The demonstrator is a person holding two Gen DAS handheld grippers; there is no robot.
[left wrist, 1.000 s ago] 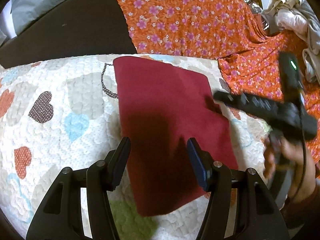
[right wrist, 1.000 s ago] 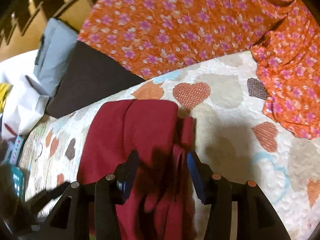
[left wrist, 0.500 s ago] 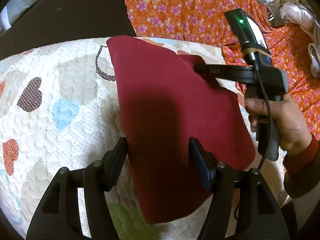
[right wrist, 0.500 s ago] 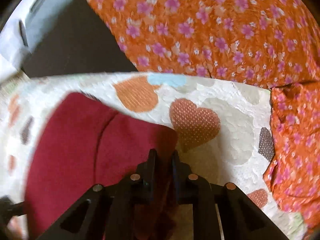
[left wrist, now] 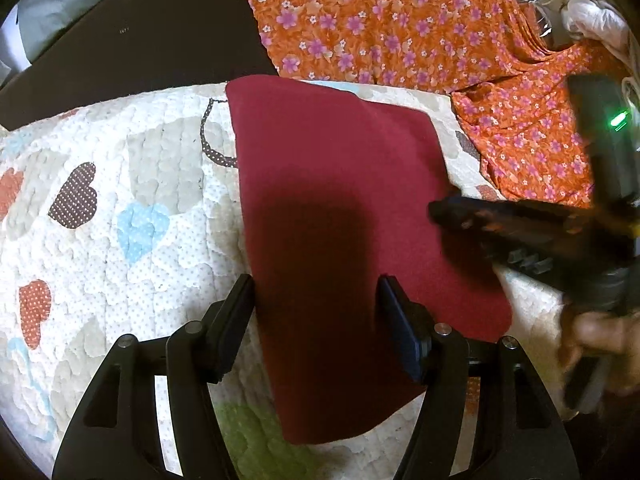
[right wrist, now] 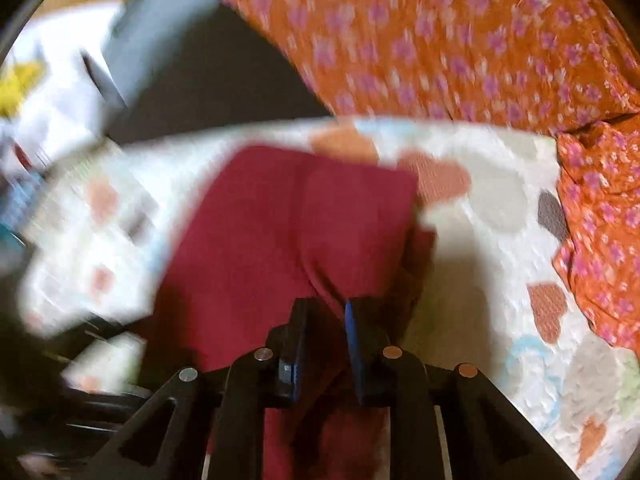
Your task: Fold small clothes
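A dark red cloth (left wrist: 344, 208) lies folded flat on the heart-patterned quilt (left wrist: 120, 200). My left gripper (left wrist: 316, 300) is open, its fingers spread over the cloth's near part, holding nothing. My right gripper (left wrist: 436, 210) shows at the right in the left wrist view, tip at the cloth's right edge. In the blurred right wrist view the right gripper (right wrist: 326, 312) has its jaws nearly closed with a ridge of the red cloth (right wrist: 280, 232) pinched between them.
An orange floral fabric (left wrist: 380, 24) covers the far side and right (right wrist: 460, 40). A dark cushion (left wrist: 132, 48) lies far left. Pale clothes (left wrist: 592, 20) are heaped at the far right corner. White and grey items (right wrist: 80, 80) lie far left in the right wrist view.
The right gripper shut on the cloth about half a second ago, then pulled back toward the near right, still pinching it. The left gripper stayed open and nearly still.
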